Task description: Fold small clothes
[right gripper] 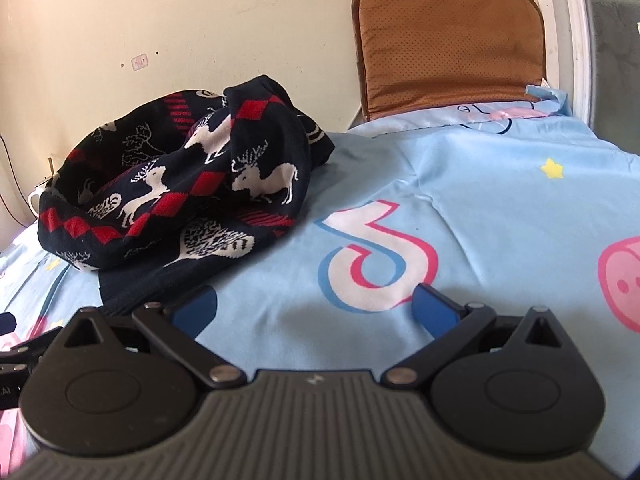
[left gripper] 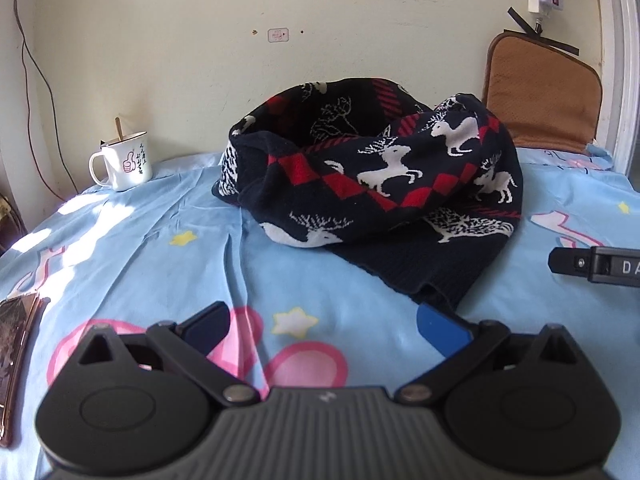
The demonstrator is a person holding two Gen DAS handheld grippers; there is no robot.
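**Sweater heaped on the sheet, both grippers spread**

Nearest, the left gripper (left gripper: 326,330) is held low over the blue sheet (left gripper: 160,240), jaws wide apart, nothing between them. The right gripper (right gripper: 316,312) is likewise spread and holds nothing. Beyond, the crumpled dark reindeer sweater (left gripper: 384,176) is piled on the sheet, its hem just beside the left gripper's right finger. Farther back, a white mug (left gripper: 126,160) is set near the wall.
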